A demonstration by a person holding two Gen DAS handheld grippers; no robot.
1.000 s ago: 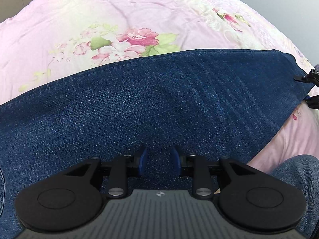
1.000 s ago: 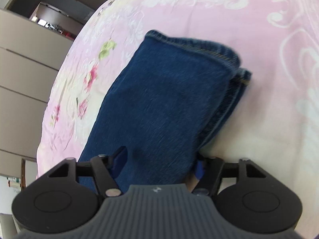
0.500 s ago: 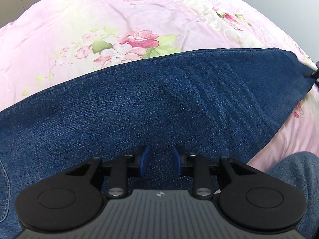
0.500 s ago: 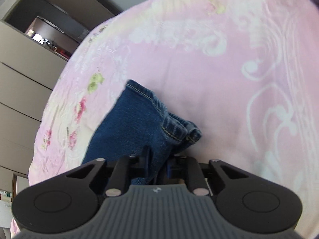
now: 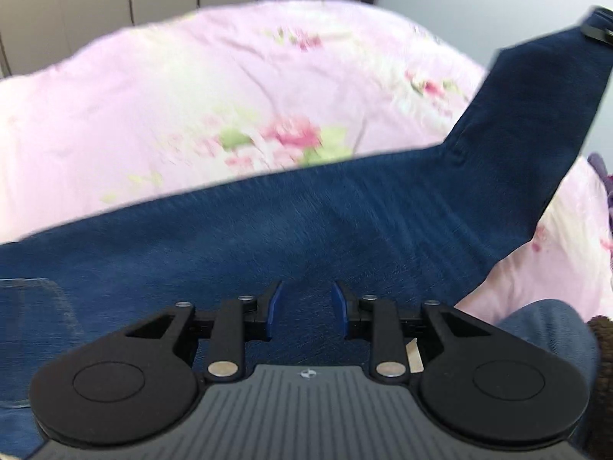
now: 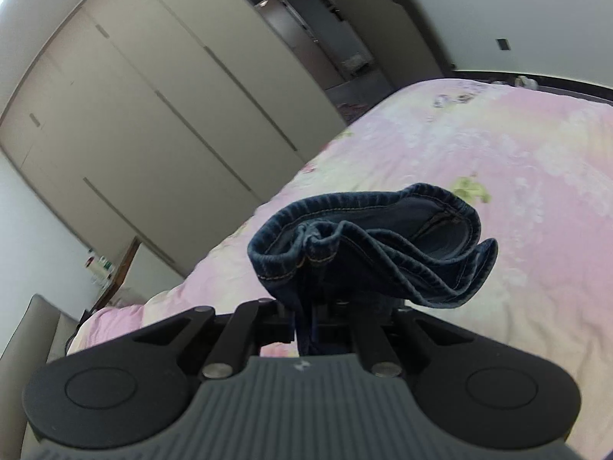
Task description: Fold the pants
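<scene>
Dark blue jeans (image 5: 268, 237) lie across the pink floral bedspread (image 5: 153, 115). My left gripper (image 5: 305, 308) is open, its blue pads low over the denim, holding nothing. The far leg end (image 5: 536, 115) rises off the bed to the upper right, where the right gripper (image 5: 595, 30) pinches it. In the right wrist view my right gripper (image 6: 306, 326) is shut on the leg cuffs (image 6: 375, 245), which bunch up above the fingers, high over the bed.
A wall of beige wardrobe doors (image 6: 153, 115) stands beyond the bed. A grey chair (image 6: 34, 329) is at the left of the right wrist view. The person's jeans-clad knee (image 5: 544, 329) is at the lower right of the left wrist view.
My right gripper closed on the leg cuffs and lifted them up off the bed. The left gripper stayed open over the denim, and its view tilted up.
</scene>
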